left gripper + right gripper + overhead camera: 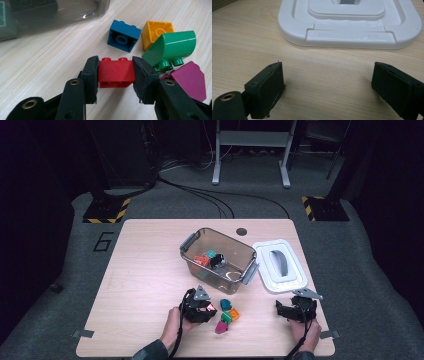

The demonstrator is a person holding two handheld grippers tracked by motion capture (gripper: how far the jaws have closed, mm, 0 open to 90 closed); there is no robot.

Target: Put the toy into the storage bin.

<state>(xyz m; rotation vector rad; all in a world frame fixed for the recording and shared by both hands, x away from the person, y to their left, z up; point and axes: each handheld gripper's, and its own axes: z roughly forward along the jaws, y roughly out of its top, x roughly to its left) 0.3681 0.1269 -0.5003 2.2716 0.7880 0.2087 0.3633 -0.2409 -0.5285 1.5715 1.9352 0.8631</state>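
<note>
On the wooden table [145,265], my left gripper [202,309] [115,62] is shut on a red brick [115,72] [208,308], one pad against each side. Just to its right lie a blue brick [123,35] [226,303], an orange brick [156,31] [234,313], a green sloped piece [172,47] [226,318] and a magenta piece [191,80] [221,327]. My right gripper [286,310] [327,75] rests open near the table's right front edge, with nothing but bare wood between its pads.
A clear plastic bin [188,241] with several bricks inside stands mid-table, behind the loose bricks. Its white lid [265,280] [352,37] lies flat to the bin's right, right in front of the right gripper. A person's hands hold both grippers.
</note>
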